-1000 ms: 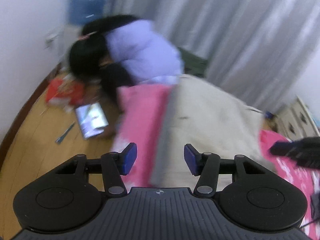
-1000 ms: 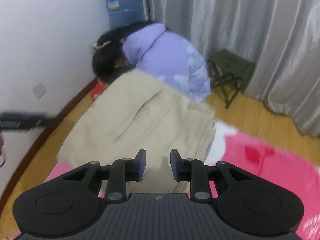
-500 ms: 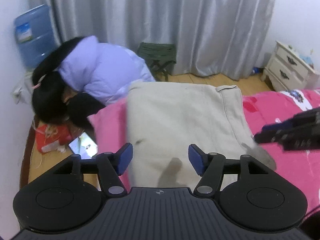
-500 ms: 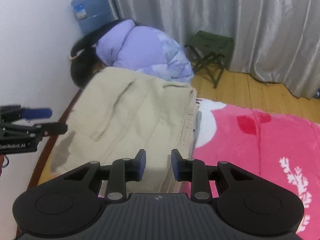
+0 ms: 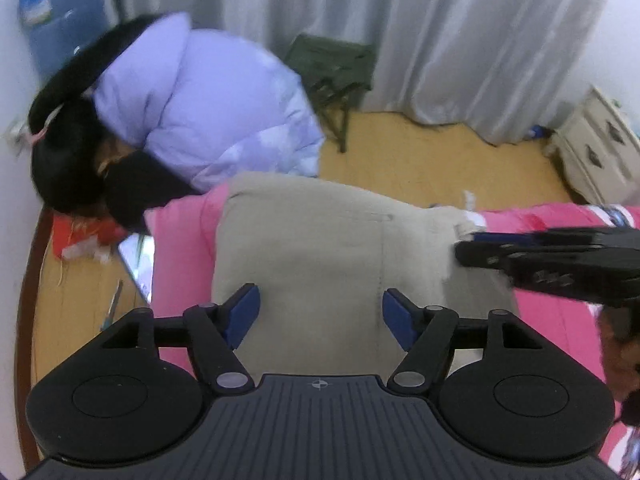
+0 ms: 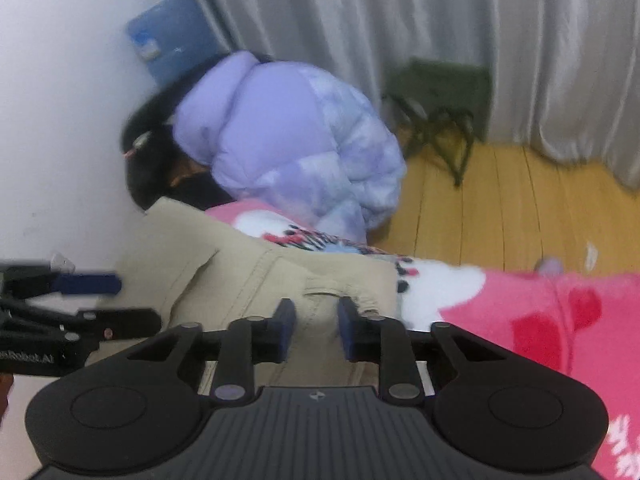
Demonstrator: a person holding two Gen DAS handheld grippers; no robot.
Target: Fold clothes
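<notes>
Folded beige trousers [image 5: 320,248] lie on a pink blanket [image 5: 180,264] over the bed. My left gripper [image 5: 320,314] hovers over their near edge. Its blue pads [image 5: 244,312] stand wide apart and are opening, with nothing pinched. In the right wrist view the trousers [image 6: 248,280] end in a waistband corner under my right gripper [image 6: 316,322]. Its jaws are closing to a narrow gap, cloth showing below and no pad visibly pressing. The right gripper [image 5: 468,246] shows at the trousers' right edge in the left wrist view. The left gripper [image 6: 116,302] shows at the left of the right wrist view.
A person in a lilac puffer jacket [image 5: 208,112] crouches at the bed's far edge, head down by the wall. A tablet [image 5: 138,264] and red bag [image 5: 76,236] lie on the wooden floor. Behind stand a green folding stool [image 5: 332,64], blue water bottle [image 5: 52,12], grey curtain and white nightstand [image 5: 596,144].
Both grippers swept sideways and dipped toward the trousers. The left jaws spread wider; the right jaws narrowed over the waistband corner. The right gripper came in to the trousers' right edge.
</notes>
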